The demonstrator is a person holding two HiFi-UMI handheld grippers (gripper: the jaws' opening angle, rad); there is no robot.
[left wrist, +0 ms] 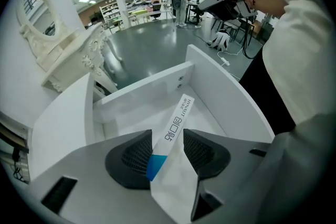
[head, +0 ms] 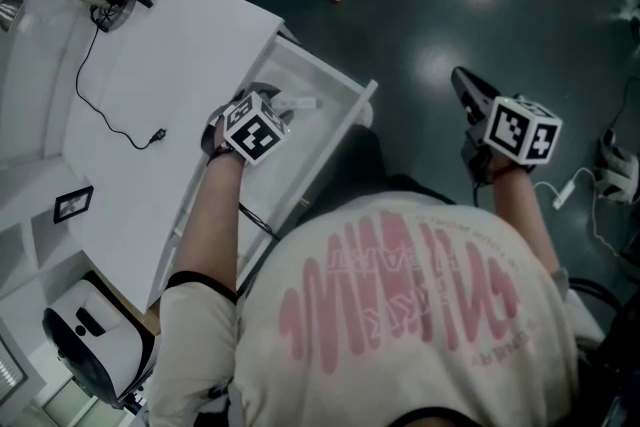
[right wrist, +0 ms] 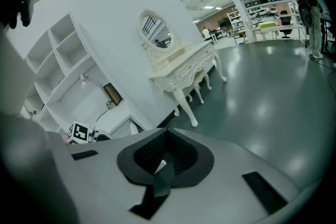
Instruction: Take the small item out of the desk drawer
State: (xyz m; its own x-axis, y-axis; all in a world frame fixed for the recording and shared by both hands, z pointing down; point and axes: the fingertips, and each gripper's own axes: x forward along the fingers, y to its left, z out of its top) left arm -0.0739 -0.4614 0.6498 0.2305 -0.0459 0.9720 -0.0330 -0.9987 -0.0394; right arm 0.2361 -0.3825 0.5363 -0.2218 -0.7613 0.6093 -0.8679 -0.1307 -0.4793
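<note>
The left gripper (left wrist: 168, 153) is pinching a slim white blue-striped packet (left wrist: 176, 126) in its jaws just above the open white counter drawer (left wrist: 223, 89), while the right gripper (right wrist: 165, 157) is hovering off aside, jaws closed and empty.

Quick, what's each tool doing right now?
Left tool: shut on a thin white paper packet with a blue band.
Right tool: shut, holding nothing.
</note>
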